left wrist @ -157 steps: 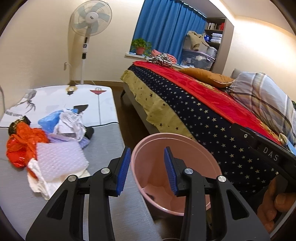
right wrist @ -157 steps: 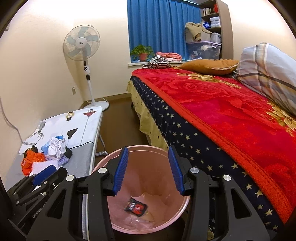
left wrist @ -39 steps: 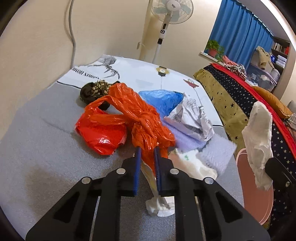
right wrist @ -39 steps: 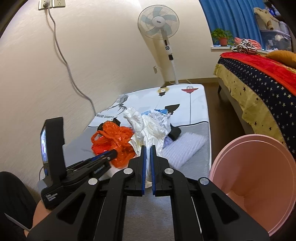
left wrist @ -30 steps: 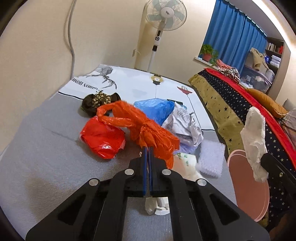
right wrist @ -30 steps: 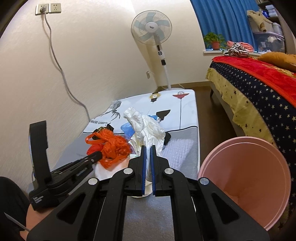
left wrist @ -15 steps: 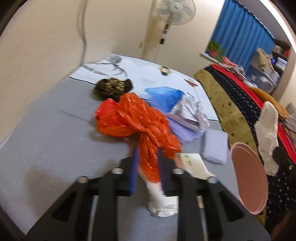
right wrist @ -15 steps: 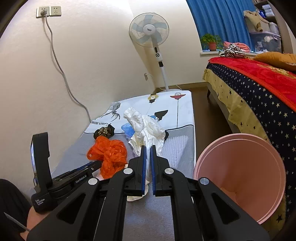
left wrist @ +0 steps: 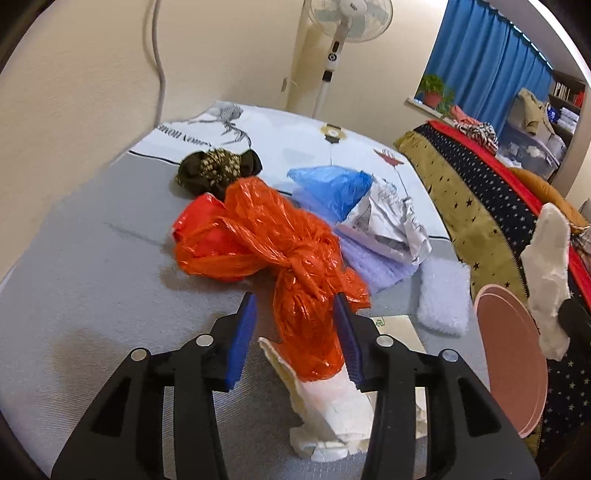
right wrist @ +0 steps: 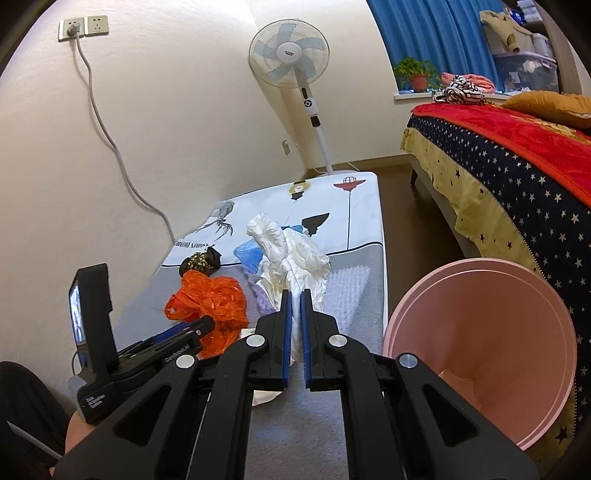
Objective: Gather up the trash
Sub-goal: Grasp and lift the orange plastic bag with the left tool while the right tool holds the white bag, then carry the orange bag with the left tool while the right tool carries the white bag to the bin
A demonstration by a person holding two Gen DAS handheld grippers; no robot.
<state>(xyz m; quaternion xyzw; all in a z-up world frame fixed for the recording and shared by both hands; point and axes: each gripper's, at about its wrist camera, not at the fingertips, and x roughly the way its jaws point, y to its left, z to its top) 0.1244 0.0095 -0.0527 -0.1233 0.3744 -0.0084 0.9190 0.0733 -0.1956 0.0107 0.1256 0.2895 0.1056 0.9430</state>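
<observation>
Meanwhile, two pieces of trash are heading for one bin

Right gripper (right wrist: 294, 321) is pinching white plastic (right wrist: 291, 258) at frame centre, clamped tight for carrying to the pink bin (right wrist: 480, 347) lower right. Left gripper (left wrist: 295, 339) is straddling the orange bag (left wrist: 280, 251), jaws wide, gripping nothing.

Cream walls (right wrist: 177, 122), warm indoor light. Double wall socket (right wrist: 83, 26) up top w/ grey cable (right wrist: 110, 147) hanging down behind the table (left wrist: 74, 266), which has a grey cover in front & a white printed sheet (left wrist: 280, 129) at the far end. White pedestal fan (right wrist: 290, 55) stands past the table's far end. Dark wood floor (right wrist: 413, 206) btwn table & bed (right wrist: 517, 170); bed has red blanket over navy star-print cover w/ yellow trim, ochre pillow (right wrist: 550, 101). Blue curtains (left wrist: 487, 70) at window, potted plant (right wrist: 415, 74) on sill. Shelving (left wrist: 565, 96) w/ books & clothes in the corner.
</observation>
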